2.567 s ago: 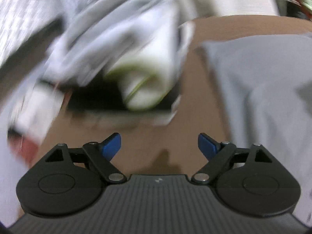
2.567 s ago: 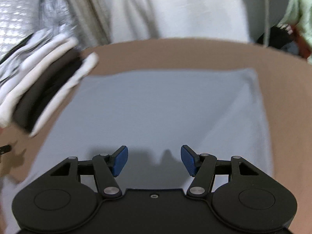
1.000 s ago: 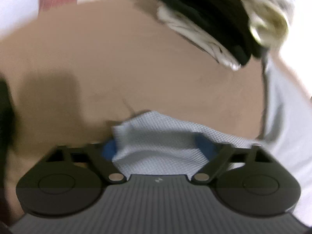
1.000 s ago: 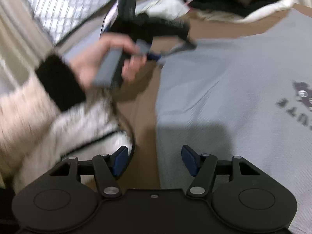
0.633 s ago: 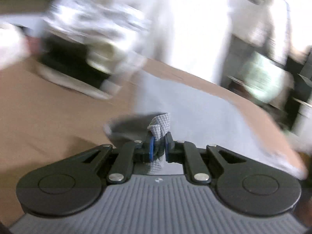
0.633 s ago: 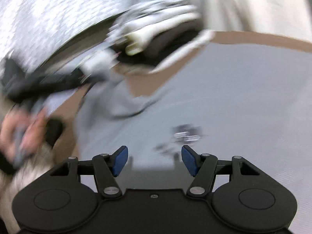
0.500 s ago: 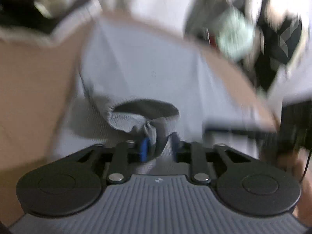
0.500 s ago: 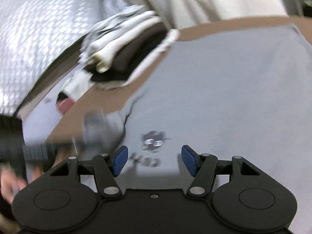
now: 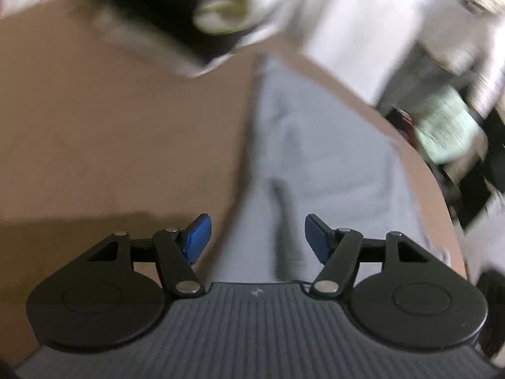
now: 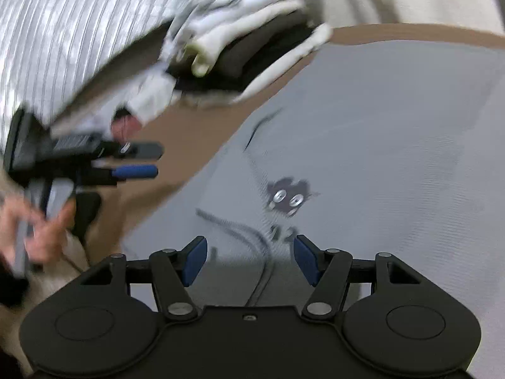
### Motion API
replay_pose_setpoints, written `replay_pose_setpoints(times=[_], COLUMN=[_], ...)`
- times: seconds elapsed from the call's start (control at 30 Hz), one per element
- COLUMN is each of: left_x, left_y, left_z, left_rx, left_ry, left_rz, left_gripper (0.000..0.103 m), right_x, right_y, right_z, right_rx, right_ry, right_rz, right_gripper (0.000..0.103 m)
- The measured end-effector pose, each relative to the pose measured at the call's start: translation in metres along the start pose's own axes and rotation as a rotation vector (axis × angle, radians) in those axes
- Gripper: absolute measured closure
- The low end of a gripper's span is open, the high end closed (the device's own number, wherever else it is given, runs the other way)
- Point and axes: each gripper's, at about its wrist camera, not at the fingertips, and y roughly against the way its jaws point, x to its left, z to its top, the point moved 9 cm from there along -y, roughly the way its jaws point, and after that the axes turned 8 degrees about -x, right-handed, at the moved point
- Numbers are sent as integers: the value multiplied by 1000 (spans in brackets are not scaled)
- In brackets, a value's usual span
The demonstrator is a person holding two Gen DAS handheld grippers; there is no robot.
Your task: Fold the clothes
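Observation:
A light grey shirt [image 9: 318, 145] lies flat on the brown table [image 9: 110, 126], its left side folded inward. In the right wrist view the grey shirt [image 10: 378, 132] shows a small dark cartoon print [image 10: 288, 197]. My left gripper [image 9: 255, 237] hovers over the shirt's left edge, its jaws opening, with no cloth between the blue pads. From the right wrist view the left gripper [image 10: 142, 161] appears at the left, held in a person's hand [image 10: 34, 227]. My right gripper [image 10: 249, 260] stands open just above the shirt near the print, holding nothing.
A stack of folded black and white clothes [image 10: 240, 41] sits at the table's far left corner, seen also as a blurred stack [image 9: 189, 22] in the left wrist view. A quilted silver sheet [image 10: 69, 31] hangs behind it. Dark clutter [image 9: 457, 132] stands beyond the table's right edge.
My left gripper held a pinch of grey shirt cloth, carried it over onto the shirt, then let it go and pulled back to the left edge. My right gripper swung across the shirt, staying open.

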Motion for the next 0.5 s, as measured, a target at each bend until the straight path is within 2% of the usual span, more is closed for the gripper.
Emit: replay_pose_setpoints(times=[0.07,0.13,0.17,0.2,0.27,0.37,0.43,0.5], left_x=[7,10,9,6,-6,-6,-9,-14], left_y=[-8,-13,-15,-17,-15,-8,-13,-24], left_z=[-3,-8,-10,-12,-11,-3,-6,-13], left_rx=[36,56,58,59,46,18,39,80], left_ry=[45,2,-39,-84,-111,-96,-113,-145], left_rz=[28,104,144,158,123,46,33,31], left_gripper=[38,38,38,38,38,38,38,38], right_x=[9,19,24,26,28,4,-22,-51], right_y=[-17,-31,-35,-38,-38,-15,-9,-15], right_z=[-5,-9,-6,-1,15,60,77,79], right_rx=[11,5,4,1,-23,-147,-156,-111], right_ry=[119,284,351,388,430,242,100,37], right_rz=[-36,-61,-64,-71,-86,-84,-84,-137], right_gripper=[36,36,52,100,99,99,99,93])
